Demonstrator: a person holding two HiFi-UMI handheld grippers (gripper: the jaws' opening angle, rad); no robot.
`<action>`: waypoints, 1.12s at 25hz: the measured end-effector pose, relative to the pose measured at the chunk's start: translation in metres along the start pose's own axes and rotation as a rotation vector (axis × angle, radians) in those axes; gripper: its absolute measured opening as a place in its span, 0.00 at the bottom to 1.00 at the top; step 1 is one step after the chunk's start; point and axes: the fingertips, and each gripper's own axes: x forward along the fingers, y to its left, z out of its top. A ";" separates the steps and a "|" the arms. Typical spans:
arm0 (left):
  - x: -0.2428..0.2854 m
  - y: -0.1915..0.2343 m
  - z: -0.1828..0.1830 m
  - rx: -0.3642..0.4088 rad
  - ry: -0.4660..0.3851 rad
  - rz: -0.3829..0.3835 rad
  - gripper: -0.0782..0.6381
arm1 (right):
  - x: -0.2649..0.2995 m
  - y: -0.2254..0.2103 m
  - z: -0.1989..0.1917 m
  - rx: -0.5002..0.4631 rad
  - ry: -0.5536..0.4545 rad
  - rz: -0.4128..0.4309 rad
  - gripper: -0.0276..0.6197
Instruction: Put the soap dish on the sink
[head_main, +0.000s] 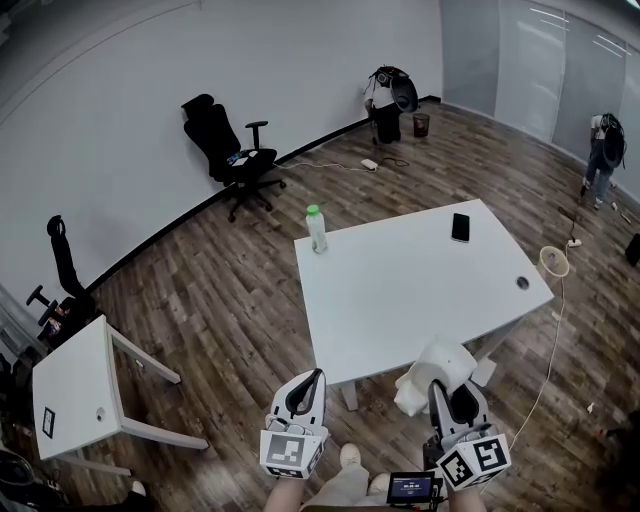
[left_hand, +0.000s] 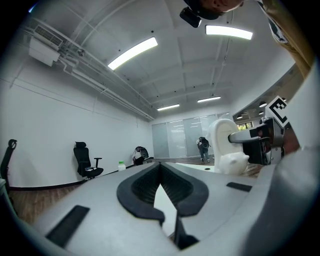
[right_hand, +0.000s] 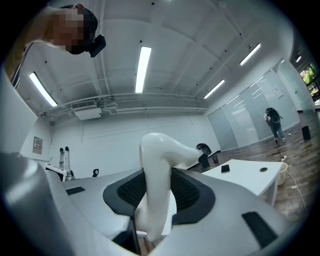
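The soap dish is a glossy white curved piece, held low in front of me just off the near edge of the white table. My right gripper is shut on it. In the right gripper view the soap dish stands clamped between the dark pads. My left gripper is to its left, shut with nothing between its fingers, and its pads meet at the tip. From the left gripper view, the soap dish shows at the right. No sink is in view.
On the table stand a green-capped bottle and a black phone. A black office chair is by the far wall, a small white table at the left, and a person at the far right. Wood floor lies all around.
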 end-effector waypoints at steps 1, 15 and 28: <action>0.009 0.004 -0.001 -0.004 0.000 -0.003 0.12 | 0.008 -0.003 0.000 0.000 0.000 -0.003 0.27; 0.106 0.058 -0.004 -0.033 -0.013 -0.081 0.12 | 0.104 -0.026 -0.004 0.010 0.012 -0.075 0.27; 0.177 0.094 -0.026 -0.051 0.034 -0.062 0.12 | 0.187 -0.051 -0.016 0.036 0.056 -0.041 0.27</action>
